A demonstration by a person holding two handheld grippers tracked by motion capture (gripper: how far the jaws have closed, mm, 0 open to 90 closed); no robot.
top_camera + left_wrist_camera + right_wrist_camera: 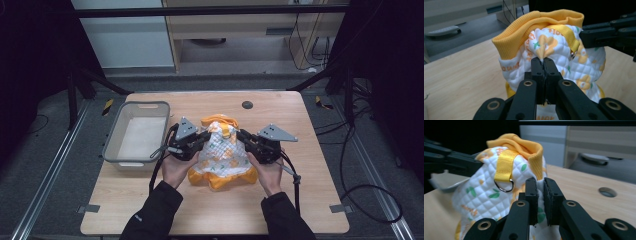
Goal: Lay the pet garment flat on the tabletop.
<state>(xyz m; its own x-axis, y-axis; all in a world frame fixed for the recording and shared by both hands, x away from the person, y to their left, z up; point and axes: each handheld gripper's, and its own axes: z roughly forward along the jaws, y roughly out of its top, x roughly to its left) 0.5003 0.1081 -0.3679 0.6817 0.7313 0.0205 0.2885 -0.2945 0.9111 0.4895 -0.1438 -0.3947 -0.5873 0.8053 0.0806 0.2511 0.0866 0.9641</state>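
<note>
High view: the quilted garment (222, 155) sits at mid-table between both hands, its yellow ribbed collar (220, 120) pointing away from the person and its hem toward them. Left gripper (204, 140) is clamped on the quilted fabric at one flank; right gripper (242, 136) pinches the opposite flank. Both grips flank the garment's long axis evenly, neither hand nearer. Grey bin (116, 140) stands just left.

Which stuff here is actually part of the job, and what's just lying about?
In the job:
- quilted garment, white and orange with a yellow ribbed collar
- left hand-held gripper, shut on the fabric
- right hand-held gripper, shut on the fabric

Lying about:
- grey tray, left of the garment, untouched
- round hole in the table top
</note>
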